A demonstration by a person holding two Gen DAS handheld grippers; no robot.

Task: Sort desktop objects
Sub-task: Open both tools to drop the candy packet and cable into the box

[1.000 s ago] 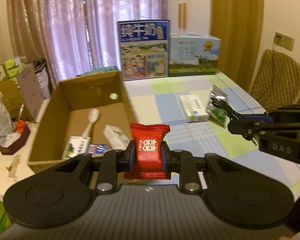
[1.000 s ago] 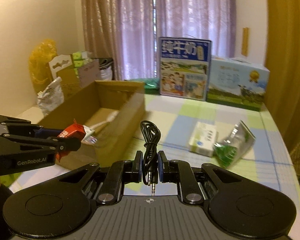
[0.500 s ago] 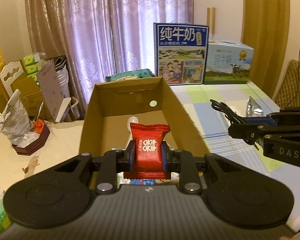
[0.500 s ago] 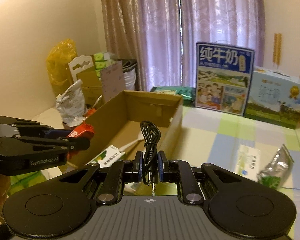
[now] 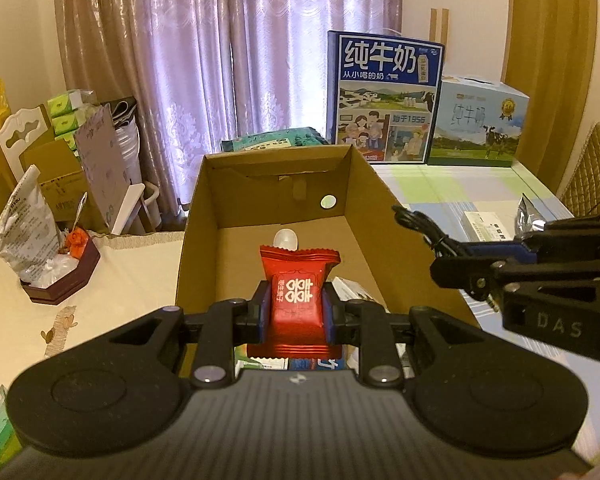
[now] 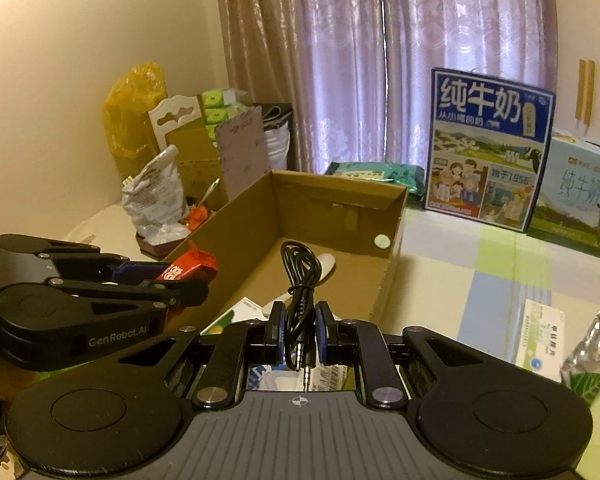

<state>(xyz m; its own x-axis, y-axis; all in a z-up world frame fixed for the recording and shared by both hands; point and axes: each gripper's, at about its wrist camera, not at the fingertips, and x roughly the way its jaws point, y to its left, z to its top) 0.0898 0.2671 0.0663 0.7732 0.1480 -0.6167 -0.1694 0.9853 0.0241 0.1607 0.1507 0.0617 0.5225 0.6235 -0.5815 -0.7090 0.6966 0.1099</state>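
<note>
My left gripper [image 5: 296, 312] is shut on a red candy packet [image 5: 297, 300] and hovers over the near end of an open cardboard box [image 5: 204, 216]. In the right wrist view the red candy packet [image 6: 190, 266] shows in that gripper at the left. My right gripper [image 6: 299, 334] is shut on a coiled black audio cable [image 6: 298, 280], also above the cardboard box [image 6: 394, 216]. Inside the box lie a white spoon [image 5: 285, 238], a small white carton [image 5: 350, 290] and other packets, partly hidden by the grippers.
On the checked tablecloth right of the box lie a white medicine box [image 6: 540, 336] and a silver-green pouch [image 6: 588, 360]. Two milk cartons [image 5: 384, 96] [image 5: 476, 124] stand at the back. A foil bag [image 5: 24, 228] and a dark tray [image 5: 64, 276] sit left of the box.
Both grippers have swung left from over the tablecloth to above the cardboard box, each still holding its item. The box now fills the middle of both views.
</note>
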